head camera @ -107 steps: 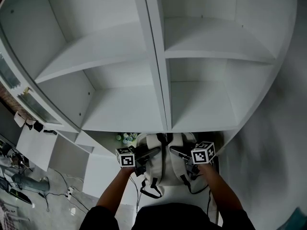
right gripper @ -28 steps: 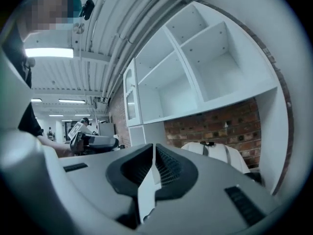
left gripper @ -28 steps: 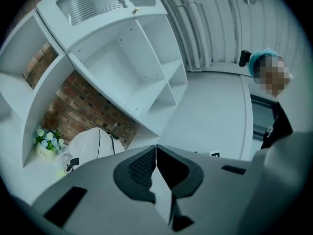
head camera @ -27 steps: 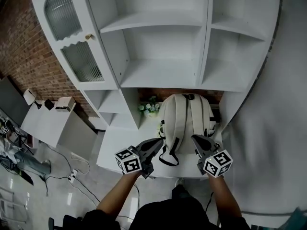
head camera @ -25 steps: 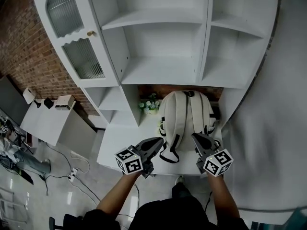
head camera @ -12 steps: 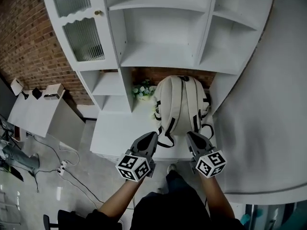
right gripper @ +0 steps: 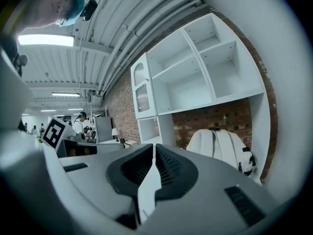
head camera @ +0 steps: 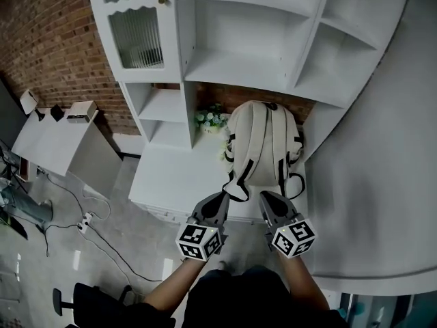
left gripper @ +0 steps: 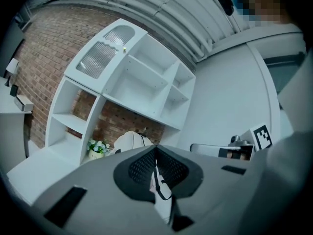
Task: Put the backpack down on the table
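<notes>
**Backpack stood on the surface, hand-held grippers clear of it**

A white shelving unit is seen ahead of and above both hand-held grippers, its lowest bay backed by brick. Beneath it the white surface is spread ahead of them and off to the left of the left hand-held gripper. The backpack is stood upright at the far side of that surface, ahead of both and a little to the right of where the right hand-held gripper points. Its back is leaned against the brick, close by the unit's side panel, probably so that it is kept from toppling. Its straps are turned toward the hand-held grippers, and one strap loop is draped just ahead of the left one's tips. A small pot of flowers is set beside the bag, ahead and to the left. Both hand-held grippers are held level, side by side, jaws pressed together with nothing plainly pinched. The placing is judged done.
</notes>
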A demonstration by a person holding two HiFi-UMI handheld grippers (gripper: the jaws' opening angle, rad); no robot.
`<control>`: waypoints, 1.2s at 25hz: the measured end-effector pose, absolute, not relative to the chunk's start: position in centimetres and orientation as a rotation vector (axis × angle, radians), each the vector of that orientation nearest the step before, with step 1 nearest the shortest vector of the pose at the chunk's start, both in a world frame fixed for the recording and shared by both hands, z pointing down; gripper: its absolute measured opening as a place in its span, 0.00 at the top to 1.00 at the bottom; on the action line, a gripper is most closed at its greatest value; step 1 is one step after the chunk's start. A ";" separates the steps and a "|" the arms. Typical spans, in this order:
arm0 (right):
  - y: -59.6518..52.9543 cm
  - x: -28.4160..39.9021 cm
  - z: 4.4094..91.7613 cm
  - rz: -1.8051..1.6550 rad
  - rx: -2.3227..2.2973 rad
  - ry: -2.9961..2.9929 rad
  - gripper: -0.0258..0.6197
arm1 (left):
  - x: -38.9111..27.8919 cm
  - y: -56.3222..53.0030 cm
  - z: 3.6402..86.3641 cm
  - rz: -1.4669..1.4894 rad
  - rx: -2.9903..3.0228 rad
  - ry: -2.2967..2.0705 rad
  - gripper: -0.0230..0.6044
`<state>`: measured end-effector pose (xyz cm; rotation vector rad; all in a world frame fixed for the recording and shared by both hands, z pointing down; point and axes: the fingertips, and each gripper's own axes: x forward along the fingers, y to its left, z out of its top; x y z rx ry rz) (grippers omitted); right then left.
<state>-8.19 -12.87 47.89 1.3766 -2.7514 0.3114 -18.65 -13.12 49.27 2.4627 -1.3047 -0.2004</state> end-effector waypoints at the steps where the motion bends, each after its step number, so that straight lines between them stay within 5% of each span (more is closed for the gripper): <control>1: -12.5 -8.3 48.2 0.320 1.360 -2.754 0.91 | -18.4 -12.6 49.1 -0.196 2.473 -1.315 0.93; 30: -4.0 2.5 49.0 0.215 1.538 -2.576 0.91 | -1.5 -4.0 47.9 -0.084 2.585 -1.380 0.93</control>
